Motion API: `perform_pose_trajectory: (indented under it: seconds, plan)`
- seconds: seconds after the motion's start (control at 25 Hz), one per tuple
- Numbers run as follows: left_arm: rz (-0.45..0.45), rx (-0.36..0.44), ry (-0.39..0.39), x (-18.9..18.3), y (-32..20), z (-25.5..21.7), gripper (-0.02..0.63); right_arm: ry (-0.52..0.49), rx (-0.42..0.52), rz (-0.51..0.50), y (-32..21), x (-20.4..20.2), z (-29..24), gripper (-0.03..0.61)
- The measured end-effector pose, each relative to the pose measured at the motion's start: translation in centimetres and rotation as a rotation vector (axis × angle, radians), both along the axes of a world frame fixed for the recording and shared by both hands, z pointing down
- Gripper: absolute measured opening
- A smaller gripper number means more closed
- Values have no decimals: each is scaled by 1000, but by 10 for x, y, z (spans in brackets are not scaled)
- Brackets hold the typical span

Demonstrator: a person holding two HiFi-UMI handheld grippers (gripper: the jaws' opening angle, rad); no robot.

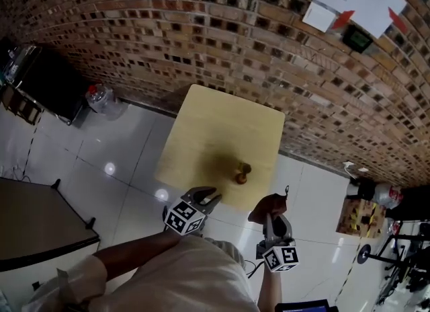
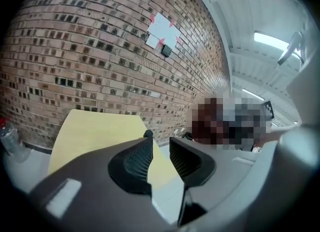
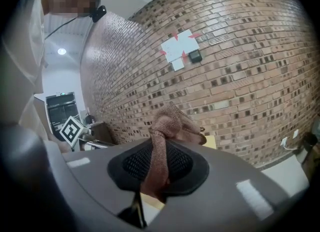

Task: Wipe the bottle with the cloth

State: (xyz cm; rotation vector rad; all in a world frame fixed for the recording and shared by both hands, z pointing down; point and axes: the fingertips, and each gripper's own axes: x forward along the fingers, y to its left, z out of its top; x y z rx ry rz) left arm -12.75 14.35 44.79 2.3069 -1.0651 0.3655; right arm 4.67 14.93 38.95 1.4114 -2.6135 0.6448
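My right gripper (image 3: 159, 152) is squeezed shut on the brown cloth (image 3: 172, 121), which bunches up past the tips. My left gripper (image 2: 160, 151) is open a little, with nothing in it. The bottle (image 1: 242, 173) stands on the yellow table (image 1: 222, 122), and both grippers are near it, not touching. I should open left wider, hold the bottle steady, then rub softly so it doesn't tip.

We record a pale yellow table (image 1: 222, 122), an amber-brown bottle (image 1: 242, 173) at frame centre, a reddish-brown cloth (image 3: 169, 121), a mottled red-brown brick wall (image 1: 201, 28) and white floor tiles (image 1: 114, 149).
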Motion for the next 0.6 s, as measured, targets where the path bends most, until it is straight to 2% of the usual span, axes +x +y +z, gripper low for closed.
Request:
perform_pose_trajectory:
  seconds: [0.24, 0.6]
  plan:
    - [109, -50, 24, 8, -27, 13, 171, 41, -34, 26, -31, -9, 7, 61]
    - [198, -99, -42, 23, -54, 37, 212, 57, -59, 59, -63, -14, 22, 61]
